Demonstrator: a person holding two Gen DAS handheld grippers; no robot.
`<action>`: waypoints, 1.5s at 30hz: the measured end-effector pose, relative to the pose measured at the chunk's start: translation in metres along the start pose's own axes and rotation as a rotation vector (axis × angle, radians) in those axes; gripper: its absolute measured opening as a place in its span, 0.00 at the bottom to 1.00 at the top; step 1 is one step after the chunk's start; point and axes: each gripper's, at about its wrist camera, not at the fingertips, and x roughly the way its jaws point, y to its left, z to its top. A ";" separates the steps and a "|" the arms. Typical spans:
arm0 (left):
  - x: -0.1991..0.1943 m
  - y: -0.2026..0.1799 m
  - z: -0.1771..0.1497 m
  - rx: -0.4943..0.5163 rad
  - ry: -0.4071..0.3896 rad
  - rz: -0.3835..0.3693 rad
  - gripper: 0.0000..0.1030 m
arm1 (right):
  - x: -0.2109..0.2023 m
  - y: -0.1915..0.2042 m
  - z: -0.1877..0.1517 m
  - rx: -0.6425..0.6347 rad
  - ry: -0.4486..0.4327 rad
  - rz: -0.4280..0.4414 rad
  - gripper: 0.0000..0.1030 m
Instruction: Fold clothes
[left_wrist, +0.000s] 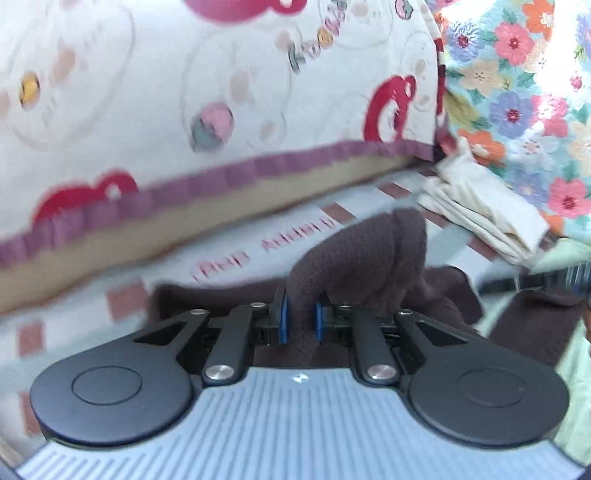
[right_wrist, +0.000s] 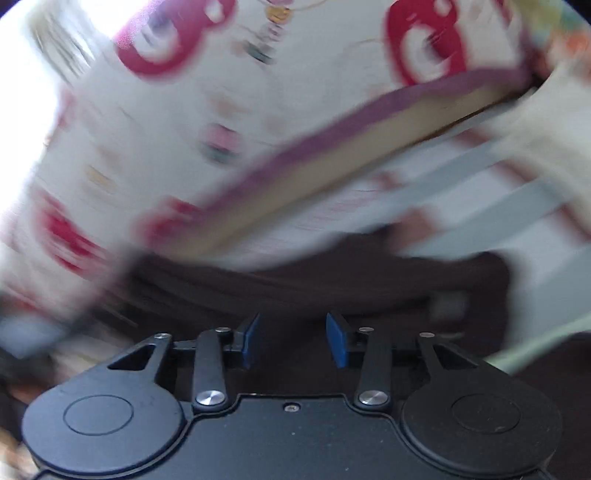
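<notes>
**Left tool pinching brown garment; right tool released above it**

Left tool (left_wrist: 300, 317): blue pads clenched on a bunched ridge of the brown garment (left_wrist: 369, 251). The cloth rises out of the pinch in a soft hump and drapes away to the right. Judgement: a fold or corner gathered and lifted so it can be carried across the rest of the piece.

Right tool (right_wrist: 295, 341): pads parted, nothing between them. The brown garment (right_wrist: 332, 288) lies spread just ahead of and under the pads. Heavy blur in this view; contact with the cloth cannot be told. Judgement: positioned to take a second hold or to pin the cloth while the left side moves.

Location: garment lies on the bed, on a pale sheet (left_wrist: 240, 243) with pinkish blocks and lettering.

Edges and room:
- Quilt (left_wrist: 184, 92) with red print and purple border overhangs along the far side, close behind the garment; it limits travel away from the person.
- Folded cream cloth (left_wrist: 476, 214) sits near, to the right, against a floral cover (left_wrist: 524, 92).
- Open sheet lies to the left of the garment; judged the freest direction for laying the fold.
</notes>
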 end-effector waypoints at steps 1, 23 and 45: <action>-0.001 -0.001 0.003 0.016 -0.020 0.008 0.12 | 0.001 -0.005 -0.006 0.012 0.026 -0.039 0.45; -0.044 -0.008 0.031 0.036 -0.089 0.120 0.12 | -0.040 0.009 -0.021 0.104 0.005 -0.035 0.54; -0.036 0.042 0.025 -0.237 -0.119 0.067 0.12 | 0.047 0.048 -0.052 -0.586 -0.098 -0.131 0.62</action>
